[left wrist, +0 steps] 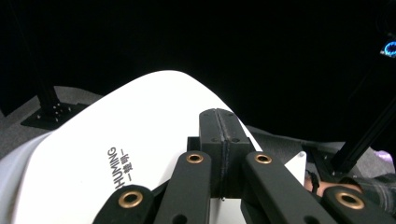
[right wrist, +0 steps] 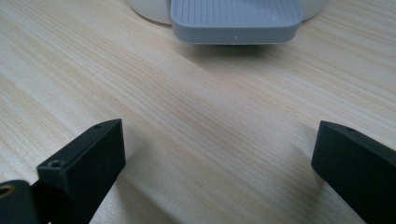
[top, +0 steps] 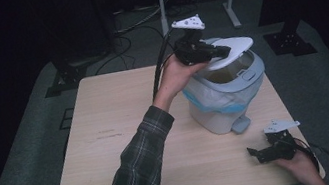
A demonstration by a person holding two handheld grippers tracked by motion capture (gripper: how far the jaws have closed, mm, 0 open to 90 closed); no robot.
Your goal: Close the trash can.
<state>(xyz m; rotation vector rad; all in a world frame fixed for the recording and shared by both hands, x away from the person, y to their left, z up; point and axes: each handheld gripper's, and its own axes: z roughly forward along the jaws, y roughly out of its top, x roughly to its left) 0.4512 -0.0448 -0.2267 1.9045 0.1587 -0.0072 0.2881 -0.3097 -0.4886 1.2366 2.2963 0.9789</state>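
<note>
One bin (top: 224,97) stood on the tabletop (top: 120,145), right of centre, with one white lid (top: 231,51) raised over it and one grey pedal (top: 241,124) at its foot. Two claws were there: the left claw (top: 224,51), pressed together, lay against the lid; the right claw (top: 259,153), spread and empty, rested near the pedal. The bin's contents were too dim to make out, and the lid's far edge was cut off in the left gripper view
</note>
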